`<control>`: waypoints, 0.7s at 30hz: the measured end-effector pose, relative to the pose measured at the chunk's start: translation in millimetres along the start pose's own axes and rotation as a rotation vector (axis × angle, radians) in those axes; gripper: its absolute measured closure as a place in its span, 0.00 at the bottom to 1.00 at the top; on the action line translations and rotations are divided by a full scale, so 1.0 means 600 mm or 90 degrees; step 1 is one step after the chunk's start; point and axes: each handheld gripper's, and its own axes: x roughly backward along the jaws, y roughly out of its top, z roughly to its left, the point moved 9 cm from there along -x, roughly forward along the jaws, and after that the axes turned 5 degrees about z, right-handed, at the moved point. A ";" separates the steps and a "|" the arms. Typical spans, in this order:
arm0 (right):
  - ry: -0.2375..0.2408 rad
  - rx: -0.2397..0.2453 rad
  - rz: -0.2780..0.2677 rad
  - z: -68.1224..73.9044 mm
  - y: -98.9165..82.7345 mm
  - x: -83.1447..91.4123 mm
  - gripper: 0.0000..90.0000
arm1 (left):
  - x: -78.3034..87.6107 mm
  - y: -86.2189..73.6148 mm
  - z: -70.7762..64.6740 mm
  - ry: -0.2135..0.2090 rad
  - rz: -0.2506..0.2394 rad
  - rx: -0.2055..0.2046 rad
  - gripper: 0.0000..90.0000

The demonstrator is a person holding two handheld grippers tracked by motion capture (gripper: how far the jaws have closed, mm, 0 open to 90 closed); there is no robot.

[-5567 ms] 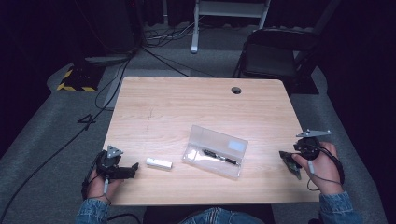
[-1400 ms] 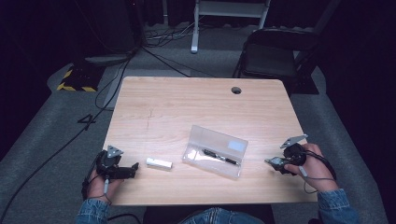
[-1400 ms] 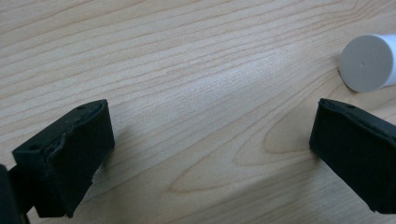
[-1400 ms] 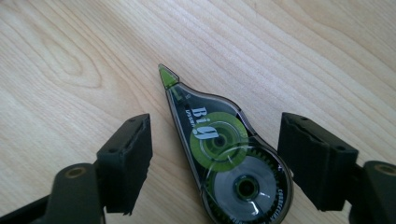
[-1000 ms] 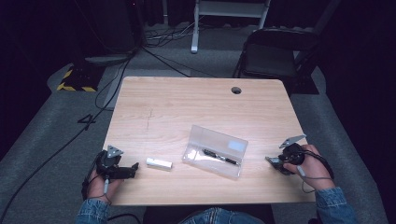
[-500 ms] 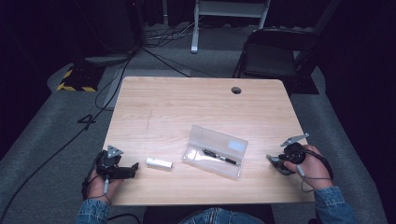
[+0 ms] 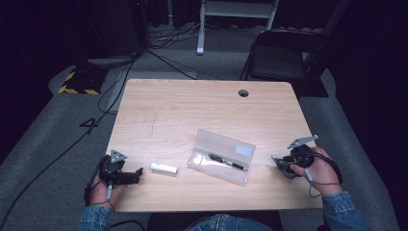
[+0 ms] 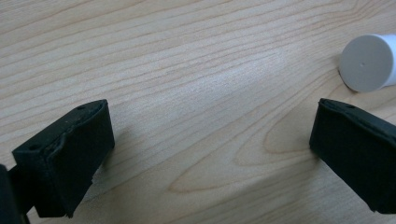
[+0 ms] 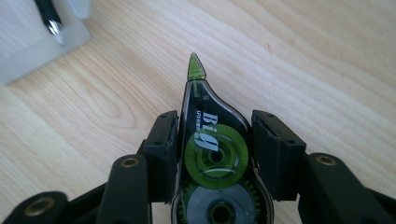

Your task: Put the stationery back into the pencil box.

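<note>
My right gripper [image 7: 280, 163] is low over the table's right front, shut on a green-and-black correction tape dispenser [image 9: 205, 116] whose tip points at the clear plastic case [image 7: 221, 156]. In the right gripper view both pads [image 9: 161, 149] press the dispenser's sides. A black pen [image 7: 226, 162] lies inside the open case. My left gripper [image 7: 137, 172] rests at the left front edge, open, with only bare wood between its jaws [image 8: 210, 135]. A white cylinder [image 7: 163, 168] lies just beyond its tips, and its round end [image 8: 369, 63] appears at the upper right in the left gripper view.
The wooden table [image 7: 192, 110] has a round cable hole [image 7: 243, 93] near its far edge. A dark folding chair [image 7: 281, 57] stands behind the table's far right corner. Cables run over the grey floor at the left.
Since the earliest frame my right gripper has come left toward the case with the dispenser and settled slightly lower. The left gripper, the white cylinder and the case have stayed put.
</note>
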 end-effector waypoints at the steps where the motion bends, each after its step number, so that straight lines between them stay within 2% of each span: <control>1: -0.002 0.005 -0.007 0.004 0.005 0.006 0.59 | 0.000 0.000 0.000 0.000 0.000 0.000 0.00; 12: 0.008 0.051 -0.079 0.056 0.067 0.066 0.59 | 0.000 0.000 0.000 0.001 0.001 0.001 0.00; 20: 0.025 0.087 -0.105 0.090 0.095 0.082 0.59 | 0.000 0.000 0.000 0.001 0.000 0.001 0.00; 21: 0.033 0.097 -0.107 0.103 0.102 0.084 0.59 | 0.000 0.000 0.000 0.001 0.000 0.001 0.00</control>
